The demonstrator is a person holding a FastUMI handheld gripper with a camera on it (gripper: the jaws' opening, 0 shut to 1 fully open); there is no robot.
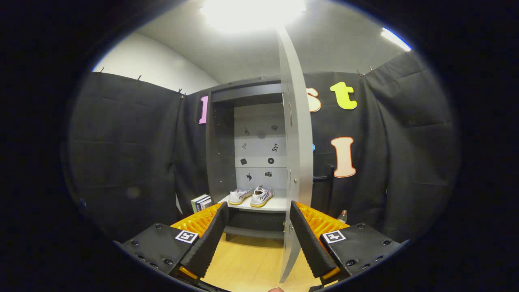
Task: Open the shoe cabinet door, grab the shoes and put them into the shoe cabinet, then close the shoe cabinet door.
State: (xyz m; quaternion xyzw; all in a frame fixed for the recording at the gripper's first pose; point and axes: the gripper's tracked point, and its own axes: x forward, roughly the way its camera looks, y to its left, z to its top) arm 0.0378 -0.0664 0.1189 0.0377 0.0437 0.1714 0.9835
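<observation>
The grey shoe cabinet (221,154) stands ahead against the black cloth wall. Its door (298,154) is swung wide open, edge-on toward me, and its lower part runs down just inside my right finger. A pair of white shoes (251,196) with yellowish soles sits side by side on a pale shelf (275,207) inside the cabinet, beyond the fingers. My gripper (259,233) is open, its black ribbed pads (211,239) wide apart with nothing pressed between them. The door edge looks close to the right pad; contact cannot be told.
A few books (201,202) stand on the floor left of the cabinet. A small bottle (343,215) stands on the floor to the right of the door. A light wooden floor (247,263) lies below the fingers. Black cloth walls close in on both sides.
</observation>
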